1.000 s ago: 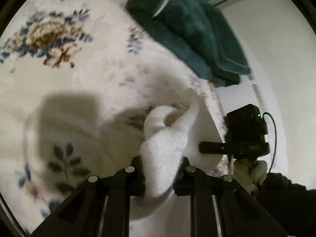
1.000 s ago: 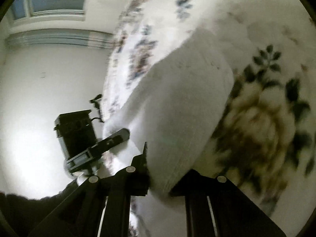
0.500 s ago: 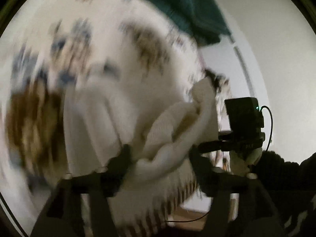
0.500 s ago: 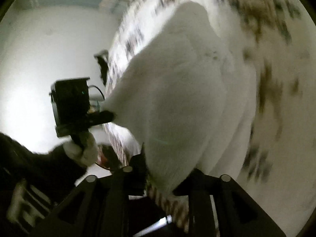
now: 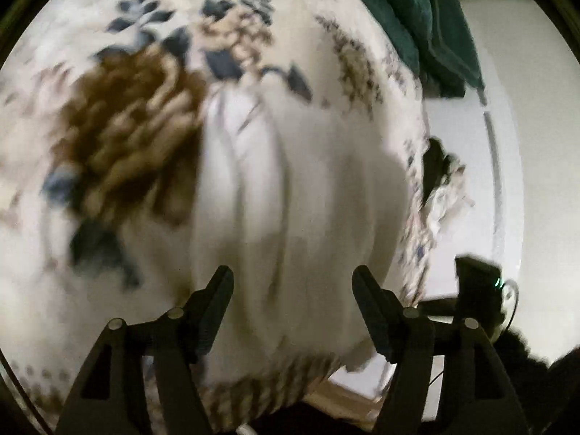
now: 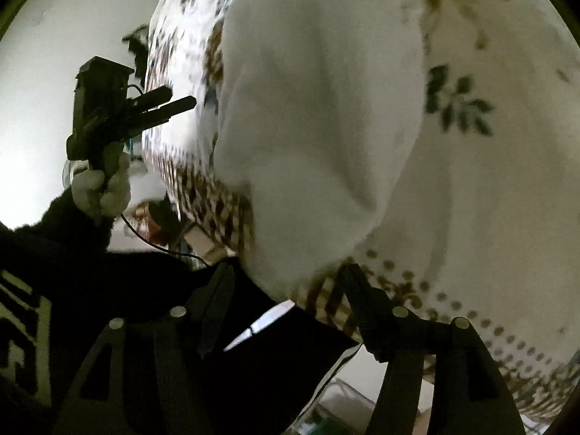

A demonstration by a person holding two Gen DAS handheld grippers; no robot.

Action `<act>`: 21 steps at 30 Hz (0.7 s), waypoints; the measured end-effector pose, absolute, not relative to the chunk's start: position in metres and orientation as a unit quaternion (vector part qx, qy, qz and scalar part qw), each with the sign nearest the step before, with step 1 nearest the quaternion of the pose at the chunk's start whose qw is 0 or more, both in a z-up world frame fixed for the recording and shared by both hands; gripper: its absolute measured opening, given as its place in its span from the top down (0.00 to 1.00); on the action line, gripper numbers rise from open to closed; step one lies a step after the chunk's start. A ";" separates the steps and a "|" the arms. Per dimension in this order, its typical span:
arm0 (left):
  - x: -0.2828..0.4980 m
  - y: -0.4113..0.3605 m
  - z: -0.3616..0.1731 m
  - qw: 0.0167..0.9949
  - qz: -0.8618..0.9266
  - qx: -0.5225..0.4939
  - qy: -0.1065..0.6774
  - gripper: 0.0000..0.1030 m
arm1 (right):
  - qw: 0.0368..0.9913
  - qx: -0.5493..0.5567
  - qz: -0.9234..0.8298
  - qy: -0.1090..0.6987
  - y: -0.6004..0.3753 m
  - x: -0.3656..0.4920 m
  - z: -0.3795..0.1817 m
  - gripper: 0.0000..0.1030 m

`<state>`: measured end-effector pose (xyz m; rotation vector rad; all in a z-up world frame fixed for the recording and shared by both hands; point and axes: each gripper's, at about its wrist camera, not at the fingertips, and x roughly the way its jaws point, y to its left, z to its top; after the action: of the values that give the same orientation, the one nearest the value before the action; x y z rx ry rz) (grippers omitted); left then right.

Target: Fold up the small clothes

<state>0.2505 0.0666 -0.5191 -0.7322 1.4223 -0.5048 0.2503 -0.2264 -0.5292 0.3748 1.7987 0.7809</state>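
A white fluffy garment (image 5: pixel 290 199) lies spread on the floral bedspread (image 5: pixel 127 137), reaching its near edge. It also shows in the right wrist view (image 6: pixel 319 116). My left gripper (image 5: pixel 291 282) is open, its jaws wide apart just above the garment's near end, holding nothing. My right gripper (image 6: pixel 286 282) is open too, at the bed's edge just below the garment's near corner. The left gripper also shows in the right wrist view (image 6: pixel 170 103), to the left of the garment, off the bed's side.
A dark green folded cloth (image 5: pixel 417 18) lies at the far right of the bed. The bedspread's patterned border (image 6: pixel 217 203) hangs over the near edge. A white wall (image 5: pixel 536 145) is on the right. The person's dark sleeve (image 6: pixel 72 253) is at lower left.
Both grippers opened and let go of the white garment, which dropped flat onto the bedspread. Both have drawn back toward the bed's near edge.
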 end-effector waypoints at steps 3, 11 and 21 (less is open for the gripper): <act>0.281 0.050 -0.531 0.670 -0.227 -0.334 0.623 0.36 | 0.574 0.224 0.285 0.734 -0.244 0.274 -0.536 0.37; 0.309 0.029 -0.553 0.679 -0.207 -0.339 0.617 0.92 | 0.623 0.334 0.190 0.681 -0.232 0.327 -0.569 0.77; 0.299 0.085 -0.550 0.667 -0.203 -0.394 0.599 0.80 | 0.619 0.324 0.148 0.700 -0.215 0.310 -0.558 0.68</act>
<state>0.2990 0.0847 -0.5505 -0.8895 1.3506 -0.4582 0.3101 -0.2146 -0.5582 0.7464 1.6106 0.3411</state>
